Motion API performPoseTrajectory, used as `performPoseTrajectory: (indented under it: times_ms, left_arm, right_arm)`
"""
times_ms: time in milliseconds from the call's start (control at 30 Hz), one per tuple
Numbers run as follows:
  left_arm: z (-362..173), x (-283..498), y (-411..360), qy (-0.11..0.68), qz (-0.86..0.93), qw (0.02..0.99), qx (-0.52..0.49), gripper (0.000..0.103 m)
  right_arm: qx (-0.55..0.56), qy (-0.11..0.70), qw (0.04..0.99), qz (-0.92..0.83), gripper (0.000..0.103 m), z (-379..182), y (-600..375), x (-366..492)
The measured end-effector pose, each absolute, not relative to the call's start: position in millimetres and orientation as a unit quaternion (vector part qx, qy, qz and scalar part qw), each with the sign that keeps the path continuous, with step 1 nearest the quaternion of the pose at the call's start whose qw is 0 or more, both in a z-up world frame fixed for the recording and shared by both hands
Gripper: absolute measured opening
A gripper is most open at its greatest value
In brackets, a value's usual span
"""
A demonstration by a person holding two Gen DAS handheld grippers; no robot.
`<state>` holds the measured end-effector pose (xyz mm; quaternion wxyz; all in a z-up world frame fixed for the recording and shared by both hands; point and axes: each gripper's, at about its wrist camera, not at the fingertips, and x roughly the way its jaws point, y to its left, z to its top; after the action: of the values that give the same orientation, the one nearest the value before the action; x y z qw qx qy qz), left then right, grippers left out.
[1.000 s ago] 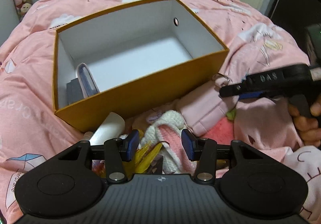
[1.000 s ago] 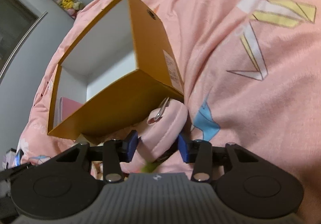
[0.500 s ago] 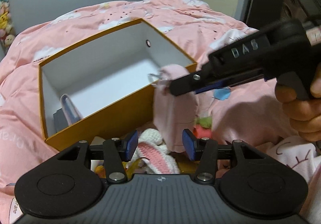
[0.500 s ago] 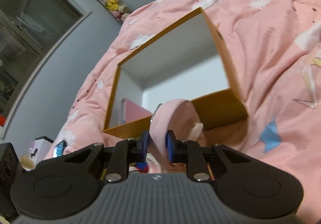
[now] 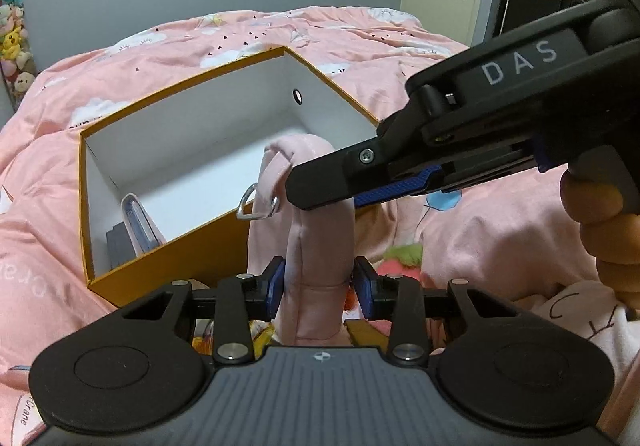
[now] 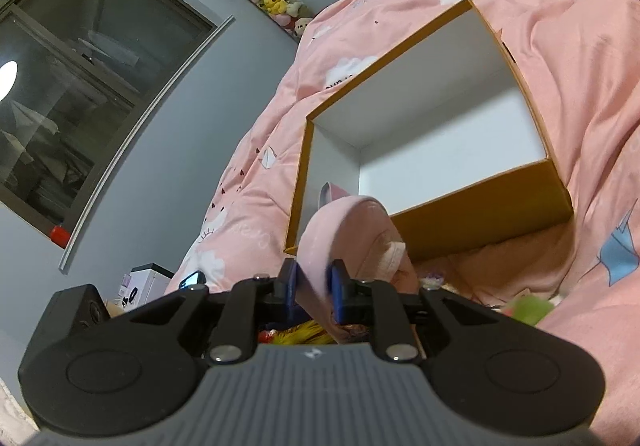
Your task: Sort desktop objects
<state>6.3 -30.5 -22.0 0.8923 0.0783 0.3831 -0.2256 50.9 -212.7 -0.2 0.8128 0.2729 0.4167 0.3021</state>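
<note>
1. Pinched tight in the right gripper (image 6: pixel 312 286): the upper fold of the pink pouch (image 6: pixel 344 230), jaws narrow, pads pressing the fabric from both sides.
2. Hanging upright, long axis near vertical, metal ring (image 5: pixel 256 202) at the top beside the right gripper's tip; clear of the pink duvet (image 5: pixel 480 238), just this side of the near wall of the orange box (image 5: pixel 180 258).
3. Straddled low down by the left gripper (image 5: pixel 319 284), jaws about half open and just now closing. One pad touching the pouch's side, the other just beside it with a sliver of gap; not yet a firm pinch, as far as can be seen.
4. Straight ahead of the left jaws, and above them; no reach needed, only the rest of the squeeze.
5. Probably a handover or a two-handed steadying before the drop over the box's near edge into its white interior.
</note>
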Motion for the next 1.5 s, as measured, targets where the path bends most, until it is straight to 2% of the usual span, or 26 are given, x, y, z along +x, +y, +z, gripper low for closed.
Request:
performPoseTrajectory:
  times_ms: [233,300,367,667,933,1067,1333,1433,1500]
  left_arm:
    - [-19.8,9.3,-21.3,0.383,-0.211,0.897,0.058,0.034]
    - [-17.8,9.3,-14.6,0.382,-0.205,0.9,0.043,0.033]
    - [-14.3,10.7,-6.6,0.38,-0.199,0.903,0.025,0.033]
    - [13.9,13.4,38.0,0.356,-0.167,0.919,-0.043,0.033]
    - [42.4,15.8,77.5,0.309,-0.103,0.945,-0.044,0.033]
    - [40.7,21.5,90.1,0.313,-0.085,0.945,-0.05,0.033]
    - [35.6,18.6,101.7,0.321,-0.07,0.943,-0.055,0.033]
    - [36.0,16.6,103.9,0.322,-0.065,0.943,-0.056,0.033]
    - [35.7,15.9,105.7,0.323,-0.063,0.943,-0.057,0.033]
  right_arm:
    - [0.261,0.385,0.834,0.297,0.024,10.3,-218.2,46.7]
    - [0.256,0.373,0.842,0.293,0.03,14.7,-222.7,45.3]
    - [0.248,0.371,0.848,0.286,0.031,15.8,-224.7,45.8]
    - [0.119,0.427,0.859,0.258,0.038,-5.3,-210.1,55.5]
    - [-0.013,0.466,0.827,0.314,0.044,-23.2,-185.7,58.6]
    - [-0.027,0.473,0.806,0.355,0.053,-26.7,-171.1,59.8]
    - [-0.038,0.455,0.755,0.471,0.056,-22.2,-117.4,60.7]
    - [-0.039,0.447,0.733,0.511,0.07,-23.2,-93.3,56.8]
    - [-0.039,0.448,0.726,0.52,0.071,-28.2,-79.7,56.3]
